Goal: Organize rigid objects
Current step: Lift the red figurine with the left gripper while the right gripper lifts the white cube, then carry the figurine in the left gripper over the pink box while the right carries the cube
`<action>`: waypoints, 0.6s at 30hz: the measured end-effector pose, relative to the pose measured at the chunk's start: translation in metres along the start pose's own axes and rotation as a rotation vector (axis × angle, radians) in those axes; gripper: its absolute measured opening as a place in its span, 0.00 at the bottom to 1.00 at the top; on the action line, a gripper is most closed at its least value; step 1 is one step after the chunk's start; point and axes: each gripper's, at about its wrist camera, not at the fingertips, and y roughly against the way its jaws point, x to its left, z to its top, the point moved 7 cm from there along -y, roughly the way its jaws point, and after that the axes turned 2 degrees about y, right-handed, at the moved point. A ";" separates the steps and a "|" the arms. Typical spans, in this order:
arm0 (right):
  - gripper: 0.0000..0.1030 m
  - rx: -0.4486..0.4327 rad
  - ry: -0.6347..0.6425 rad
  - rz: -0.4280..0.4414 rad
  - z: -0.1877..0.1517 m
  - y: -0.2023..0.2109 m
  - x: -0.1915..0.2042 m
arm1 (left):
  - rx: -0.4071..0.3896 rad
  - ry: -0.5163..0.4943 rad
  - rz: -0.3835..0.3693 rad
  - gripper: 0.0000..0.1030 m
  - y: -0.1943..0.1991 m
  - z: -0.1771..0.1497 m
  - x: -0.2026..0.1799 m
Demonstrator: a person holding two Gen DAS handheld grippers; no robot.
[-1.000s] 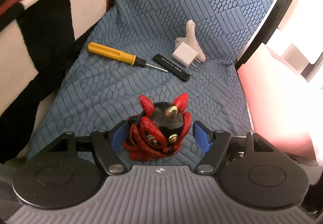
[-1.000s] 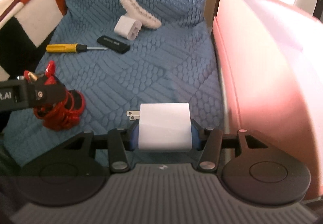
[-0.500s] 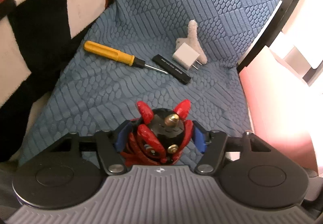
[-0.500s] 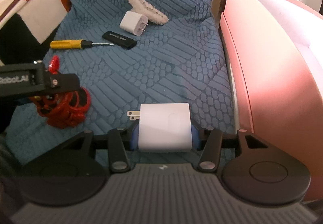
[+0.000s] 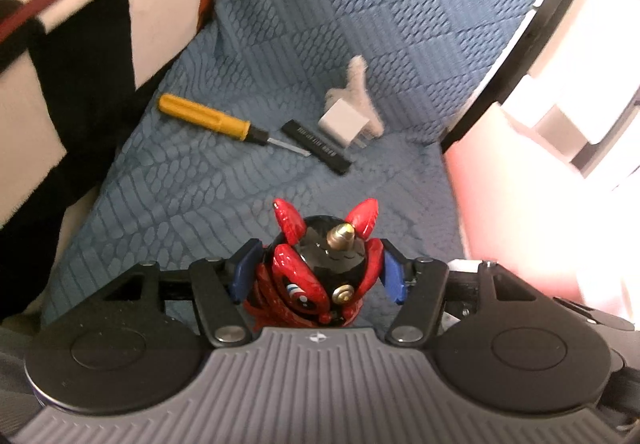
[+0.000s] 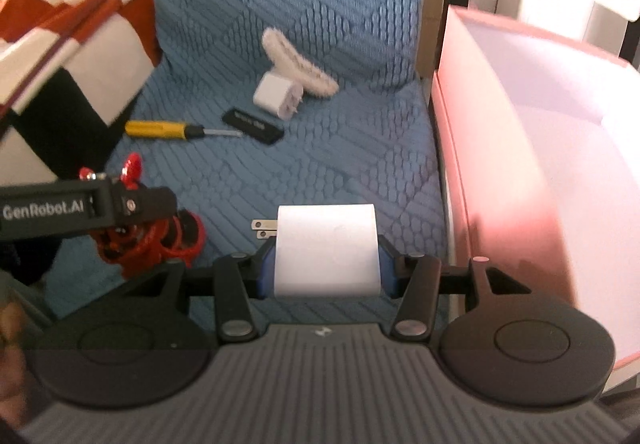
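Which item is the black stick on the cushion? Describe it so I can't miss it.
On the blue quilted cushion, look near the backrest at the small cluster of loose items. The black stick lies flat between the yellow screwdriver and the loose white charger: the only flat black bar there.

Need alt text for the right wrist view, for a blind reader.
The right claw grips a white wall charger above a blue quilted cushion. A pink box stands open at right; the left claw holds a red figurine at left.

A red-and-black toy figure (image 5: 320, 272) and a white charger (image 6: 326, 250) sit gripped; a yellow screwdriver (image 5: 212, 121), black stick (image 5: 316, 147) and small charger (image 5: 344, 123) lie near the blue cushion's (image 5: 200, 204) back edge.
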 end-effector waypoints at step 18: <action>0.52 -0.153 0.001 0.030 0.019 0.110 0.007 | -0.083 -0.039 -0.069 0.65 0.104 0.009 -0.046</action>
